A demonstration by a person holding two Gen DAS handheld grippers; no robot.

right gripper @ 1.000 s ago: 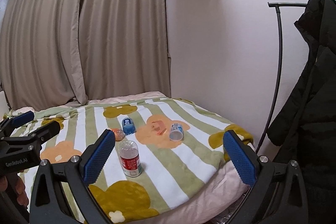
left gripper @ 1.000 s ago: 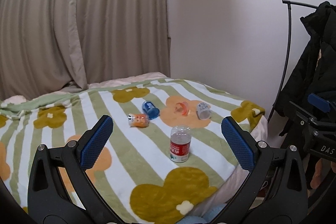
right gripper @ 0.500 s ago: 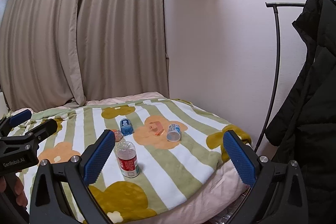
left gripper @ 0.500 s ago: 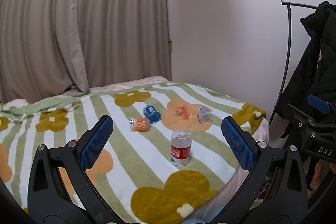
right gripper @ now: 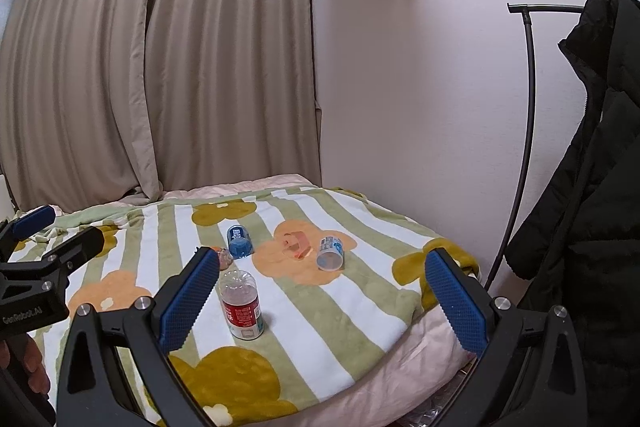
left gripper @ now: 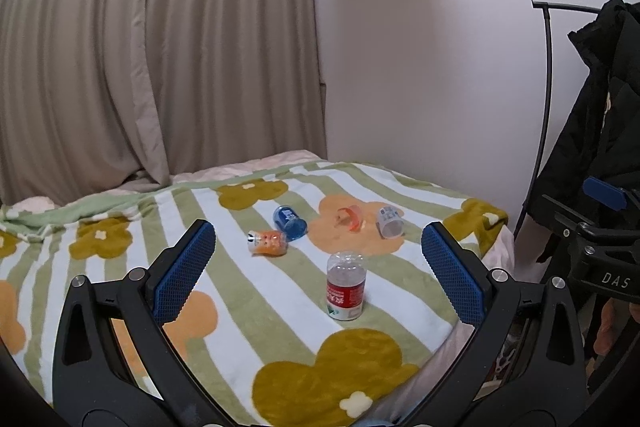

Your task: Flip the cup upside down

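Observation:
Several small cups lie on their sides on a striped floral blanket (left gripper: 248, 307): a blue cup (left gripper: 289, 223), an orange cup (left gripper: 267, 243), a clear orange cup (left gripper: 350, 219) and a white cup with blue print (left gripper: 390, 223). The right wrist view shows the blue cup (right gripper: 239, 242), the clear orange cup (right gripper: 297, 245) and the white cup (right gripper: 330, 253). The orange cup (right gripper: 225, 259) is partly hidden behind a finger. My left gripper (left gripper: 317, 229) and right gripper (right gripper: 321, 254) hang open and empty, well short of the cups.
A clear bottle with a red label (left gripper: 345, 286) stands nearest me, in front of the cups. Behind the bed are curtains (left gripper: 160, 67) and a white wall. At the right, a black coat (right gripper: 592, 187) hangs on a rack beyond the bed's edge (right gripper: 400, 359).
Both views have drifted slightly, and the cups and bottle sit a little lower in the left wrist view. Nothing on the blanket has moved, and both grippers stay open.

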